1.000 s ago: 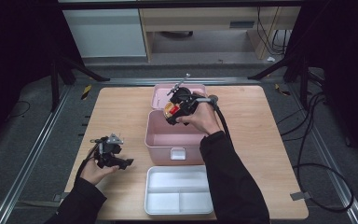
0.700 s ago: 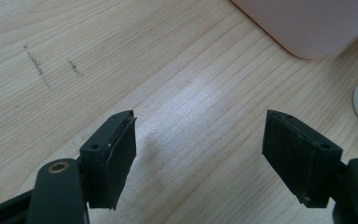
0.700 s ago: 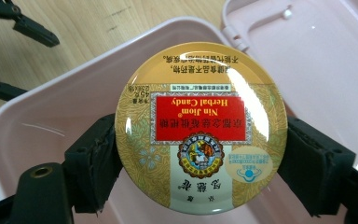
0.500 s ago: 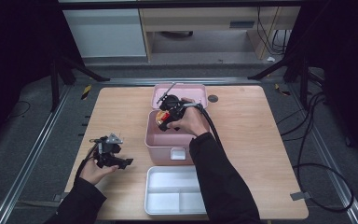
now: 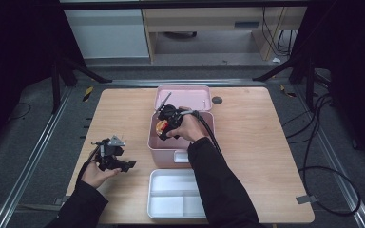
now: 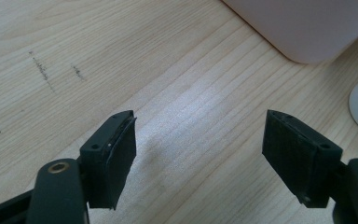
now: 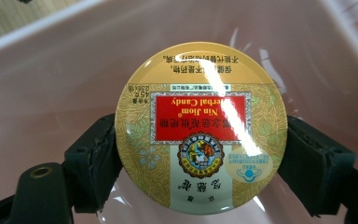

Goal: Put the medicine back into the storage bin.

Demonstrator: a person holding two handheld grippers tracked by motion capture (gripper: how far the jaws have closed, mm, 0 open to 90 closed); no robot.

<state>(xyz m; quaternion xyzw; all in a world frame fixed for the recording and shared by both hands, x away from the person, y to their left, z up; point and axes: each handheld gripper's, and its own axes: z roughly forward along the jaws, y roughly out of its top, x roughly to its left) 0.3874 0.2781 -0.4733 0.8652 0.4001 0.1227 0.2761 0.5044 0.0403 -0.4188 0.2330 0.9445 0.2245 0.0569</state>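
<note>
One candy tin point(image 7: 200, 126) (right gripper point(image 7: 200, 154) clamped), one pink box point(image 5: 180, 142).

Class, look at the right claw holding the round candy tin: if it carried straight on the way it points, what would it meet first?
Probably the pink box's inner surface. The right claw grips the round candy tin inside it, with pink plastic directly ahead; how near is unclear.

The round tin point(image 7: 201, 127) reads "Nin Jiom Herbal Candy", upside down, beside small Chinese characters.
</note>
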